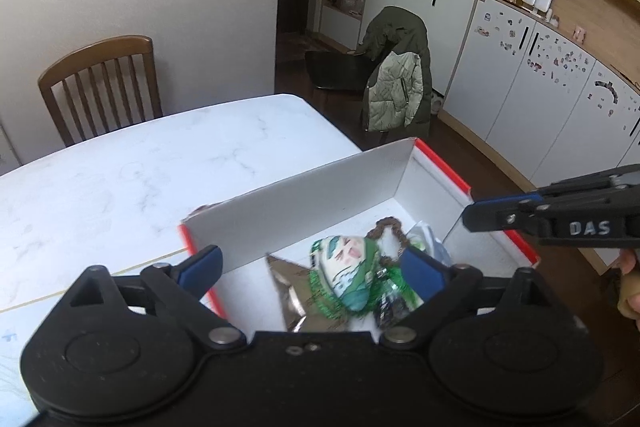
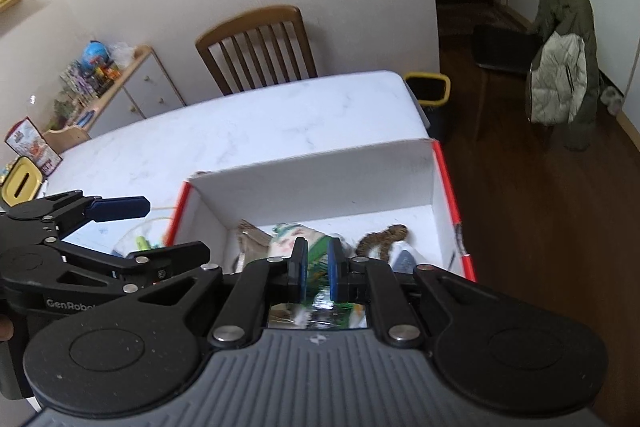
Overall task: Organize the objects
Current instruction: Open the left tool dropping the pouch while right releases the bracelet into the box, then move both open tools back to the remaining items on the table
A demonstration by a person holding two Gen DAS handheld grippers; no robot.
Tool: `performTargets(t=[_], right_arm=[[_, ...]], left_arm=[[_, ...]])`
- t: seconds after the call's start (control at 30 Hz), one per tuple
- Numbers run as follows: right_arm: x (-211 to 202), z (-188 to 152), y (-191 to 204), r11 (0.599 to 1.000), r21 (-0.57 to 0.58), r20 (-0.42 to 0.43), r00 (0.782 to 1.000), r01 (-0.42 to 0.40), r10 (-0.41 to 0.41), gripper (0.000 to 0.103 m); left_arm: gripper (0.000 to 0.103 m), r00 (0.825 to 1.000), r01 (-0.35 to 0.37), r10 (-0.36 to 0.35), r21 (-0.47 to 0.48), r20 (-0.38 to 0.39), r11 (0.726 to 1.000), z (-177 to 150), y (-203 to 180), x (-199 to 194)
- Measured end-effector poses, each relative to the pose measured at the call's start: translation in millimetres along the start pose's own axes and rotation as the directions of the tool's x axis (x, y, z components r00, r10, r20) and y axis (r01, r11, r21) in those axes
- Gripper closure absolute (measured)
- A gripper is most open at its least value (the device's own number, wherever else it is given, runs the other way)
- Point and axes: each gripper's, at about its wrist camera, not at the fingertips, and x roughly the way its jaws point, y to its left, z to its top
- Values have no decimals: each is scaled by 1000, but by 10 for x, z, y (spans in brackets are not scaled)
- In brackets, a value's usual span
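Observation:
A white cardboard box with red edges [image 1: 320, 187] [image 2: 320, 167] sits at the corner of the marble table. Inside lie a green-and-white fabric doll [image 1: 348, 267], a silver foil packet [image 1: 286, 287], a brown bead bracelet [image 1: 390, 227] [image 2: 384, 237] and a clear wrapped item [image 1: 430, 239]. My left gripper [image 1: 312, 267] [image 2: 160, 227] hangs open over the box's near-left part, its blue pads wide apart, the doll between and below them. My right gripper [image 2: 318, 267] [image 1: 470, 217] hovers over the box's right side, pads nearly together with nothing between them.
The white marble table [image 1: 140, 179] stretches left and back. A wooden chair [image 1: 100, 83] stands at its far side. A jacket-draped chair [image 1: 400, 75], cabinets, and a yellow-rimmed bin [image 2: 430, 89] stand on the floor. A gold-lidded tin [image 2: 20, 183] and a plastic bag [image 2: 136, 239] lie left of the box.

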Motion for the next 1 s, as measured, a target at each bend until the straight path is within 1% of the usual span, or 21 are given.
performTargets(t=[0.1,0.23,0.27,0.3,0.33,0.4,0.43,0.47,0.53,0.6,0.73,0.8,0.87,1.0], right_arm=[[-91,-62,156,1000,-16,38,999,1,0,94],[-182,-182,402,999,-51,82,997,2,2,93],[-191,-212,466,998,-55,90,996,-4,9,89],[-196,-249,523,999,-54,93,996,-8,13,79],[-199,-279,581,999,-48,98,995,-9,14,73],[-194,-328,700,999,-36,112,994,-14,18,48],[-187,-351,764,999,-34,116,993,-15,19,44],[-178,-372,831,999,-37,117,993,-16,21,42],[-163,-420,944,999,-46,108,994,-24,28,40],[-140,-458,1049,999,-40,103,994,-30,34,32],[-85,-541,1269,999,-37,100,994,-35,39,28],[-36,-591,1404,999,-44,96,995,-32,36,24],[19,-650,1571,996,-82,79,996,-26,32,22],[168,-761,1939,985,-175,33,999,0,6,22]], left_arm=[[3,1000,5,-5,-10,8,1000,-76,112,-111],[1,1000,-13,13,-13,18,1000,-214,308,-267],[1,1000,-16,16,-17,19,1000,-248,371,-300],[1,1000,-21,21,-22,21,1000,-281,439,-332],[1,999,-27,28,-28,22,999,-310,508,-363],[1,999,-36,37,-38,22,999,-363,649,-428],[1,999,-41,42,-45,22,998,-384,725,-455],[1,999,-46,47,-53,21,998,-415,795,-486],[1,999,-51,52,-70,14,996,-464,932,-528],[1,998,-59,59,-83,5,995,-523,1072,-552],[0,996,-85,85,-99,-2,991,-649,1328,-572],[0,995,-100,100,-107,-7,989,-714,1454,-567],[0,994,-108,107,-117,-15,987,-774,1578,-550],[0,994,-103,98,-134,-43,986,-909,1796,-489]])
